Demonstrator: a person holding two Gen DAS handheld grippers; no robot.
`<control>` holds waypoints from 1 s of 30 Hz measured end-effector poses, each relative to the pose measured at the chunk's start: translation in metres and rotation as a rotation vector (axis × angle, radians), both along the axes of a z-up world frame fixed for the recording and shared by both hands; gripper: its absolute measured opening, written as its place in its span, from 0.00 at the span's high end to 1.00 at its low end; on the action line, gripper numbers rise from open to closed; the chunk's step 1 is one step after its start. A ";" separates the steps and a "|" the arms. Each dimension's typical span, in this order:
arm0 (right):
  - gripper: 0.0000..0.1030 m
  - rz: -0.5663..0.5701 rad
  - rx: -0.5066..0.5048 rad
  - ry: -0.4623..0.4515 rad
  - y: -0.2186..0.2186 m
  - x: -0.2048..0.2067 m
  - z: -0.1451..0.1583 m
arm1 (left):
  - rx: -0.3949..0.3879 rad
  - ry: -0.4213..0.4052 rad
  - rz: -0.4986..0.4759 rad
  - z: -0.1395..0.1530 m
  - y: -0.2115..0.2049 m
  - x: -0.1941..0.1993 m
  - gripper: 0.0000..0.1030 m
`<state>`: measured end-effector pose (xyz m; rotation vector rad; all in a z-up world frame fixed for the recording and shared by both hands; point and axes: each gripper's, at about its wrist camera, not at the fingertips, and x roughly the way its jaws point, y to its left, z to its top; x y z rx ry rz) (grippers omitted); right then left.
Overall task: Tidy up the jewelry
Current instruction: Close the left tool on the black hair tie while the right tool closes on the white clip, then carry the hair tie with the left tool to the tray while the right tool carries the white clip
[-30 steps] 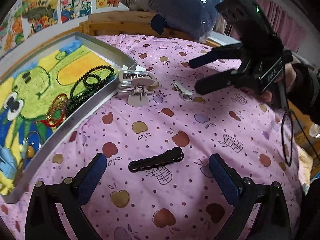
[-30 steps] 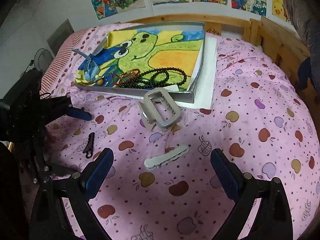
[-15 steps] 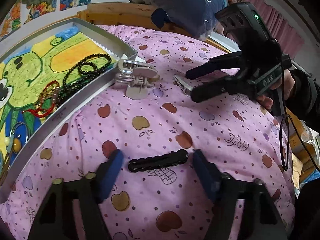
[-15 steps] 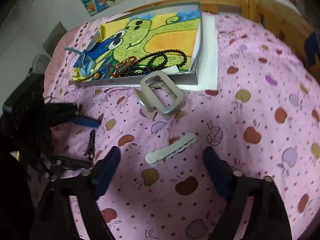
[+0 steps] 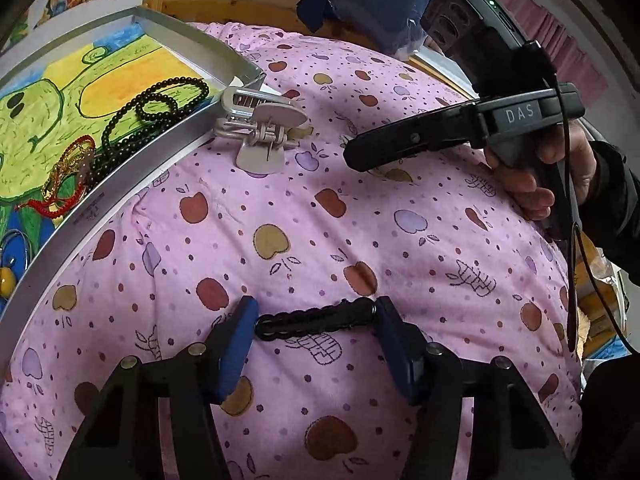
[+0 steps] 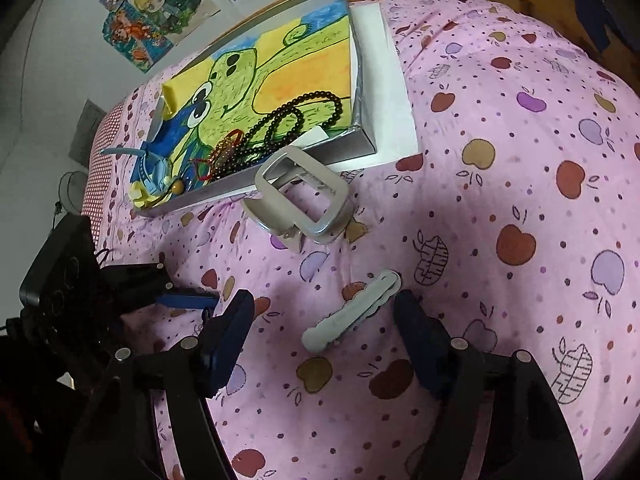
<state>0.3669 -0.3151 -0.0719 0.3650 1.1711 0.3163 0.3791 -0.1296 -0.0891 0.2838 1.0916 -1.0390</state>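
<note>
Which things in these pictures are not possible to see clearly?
- Black clip: hidden in right wrist view behind the right gripper finger.
- White clip: hidden in left wrist view behind the right gripper.
- Tray: its far end is cut off by the left wrist view's edge.

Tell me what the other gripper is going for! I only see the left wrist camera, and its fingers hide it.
Observer: A pale grey wavy hair clip lies on the bedspread between the open fingers of the right gripper. It is not gripped yet.
Operator: And that big silver claw clip, what's it like from above?
Observer: The big claw clip is an open rectangular frame, and you can see the bedspread through its middle.
Operator: Is it inside the tray?
Observer: No, it sits outside, up against the wall of the tray.
</note>
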 end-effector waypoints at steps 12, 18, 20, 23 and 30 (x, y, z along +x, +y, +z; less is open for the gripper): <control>0.86 -0.060 -0.034 0.008 -0.004 -0.005 -0.009 | -0.001 -0.041 0.017 0.007 0.006 -0.005 0.45; 0.87 -0.045 -0.032 -0.016 -0.002 -0.009 -0.005 | 0.003 -0.063 0.029 0.010 0.007 -0.007 0.45; 0.87 -0.043 -0.031 -0.021 -0.001 -0.010 -0.004 | 0.000 -0.076 0.036 0.012 0.008 -0.009 0.45; 0.87 -0.042 -0.029 -0.028 -0.002 -0.013 -0.003 | -0.011 -0.094 0.048 0.015 0.014 -0.015 0.45; 0.87 -0.001 -0.041 -0.080 0.005 -0.022 0.005 | -0.041 -0.150 0.066 0.024 0.020 -0.027 0.45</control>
